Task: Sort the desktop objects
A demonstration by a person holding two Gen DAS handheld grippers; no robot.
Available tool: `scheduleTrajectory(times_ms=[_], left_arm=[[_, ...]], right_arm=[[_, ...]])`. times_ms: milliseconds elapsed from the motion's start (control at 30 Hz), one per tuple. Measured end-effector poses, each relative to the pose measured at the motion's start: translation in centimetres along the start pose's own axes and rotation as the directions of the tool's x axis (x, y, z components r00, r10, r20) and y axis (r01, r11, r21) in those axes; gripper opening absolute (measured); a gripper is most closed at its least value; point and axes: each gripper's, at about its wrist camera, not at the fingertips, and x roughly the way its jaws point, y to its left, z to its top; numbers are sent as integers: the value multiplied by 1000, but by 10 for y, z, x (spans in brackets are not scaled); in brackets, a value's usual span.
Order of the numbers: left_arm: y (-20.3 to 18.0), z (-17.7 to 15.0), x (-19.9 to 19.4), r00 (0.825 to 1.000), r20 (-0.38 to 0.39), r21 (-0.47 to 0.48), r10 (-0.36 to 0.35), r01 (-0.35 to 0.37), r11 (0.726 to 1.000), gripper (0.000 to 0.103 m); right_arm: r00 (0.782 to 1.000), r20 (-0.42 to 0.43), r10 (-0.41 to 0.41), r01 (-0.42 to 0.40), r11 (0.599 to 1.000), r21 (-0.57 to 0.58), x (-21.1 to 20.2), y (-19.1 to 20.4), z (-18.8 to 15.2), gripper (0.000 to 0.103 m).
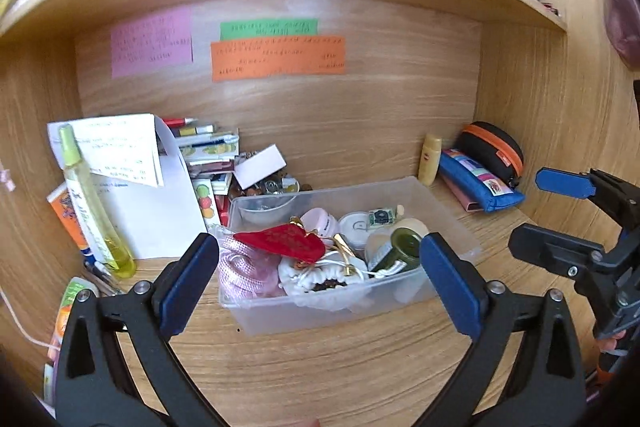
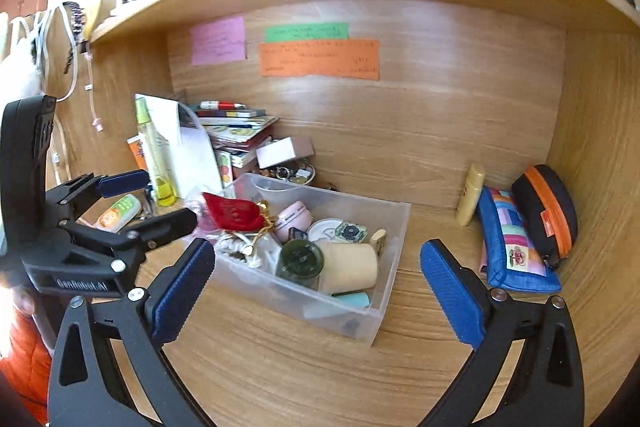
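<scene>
Both claws tilted slightly down toward the desk (image 1: 340, 367), side by side, nothing held. Left claw (image 1: 320, 283) jaws wide, empty; right claw (image 2: 316, 287) jaws wide, empty, seen off to the right in the left view.

Clear bin (image 1: 440, 203) sits just ahead, between the left claw's pads, apart from them; packed with red pouch (image 1: 280, 241), green jar (image 1: 400, 247), cream cup (image 2: 352, 261), small tins.

Bare wood in front of the bin and to its right. Blue pencil case (image 2: 508, 239) and black case (image 2: 548, 207) against the right wall, ahead-right of right claw. Paper pile (image 1: 152, 195) and yellow bottle (image 1: 92, 203) crowd the left corner.
</scene>
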Motion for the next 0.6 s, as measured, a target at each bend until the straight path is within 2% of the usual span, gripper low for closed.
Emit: scheduleTrajectory(times_ms=[167, 367, 600], left_arm=[[-11, -8, -13, 1000, -4, -20, -17, 17, 1000, 102], [-5, -16, -16, 999, -17, -72, -47, 46, 996, 102], [-5, -19, -16, 999, 4, -56, -47, 47, 997, 102]], right_arm=[[1000, 19, -14, 14, 1000, 1, -17, 2, -11, 103], [1000, 9, -16, 16, 999, 46, -26, -11, -23, 103], [998, -32, 46, -41, 991, 128, -14, -27, -27, 103]])
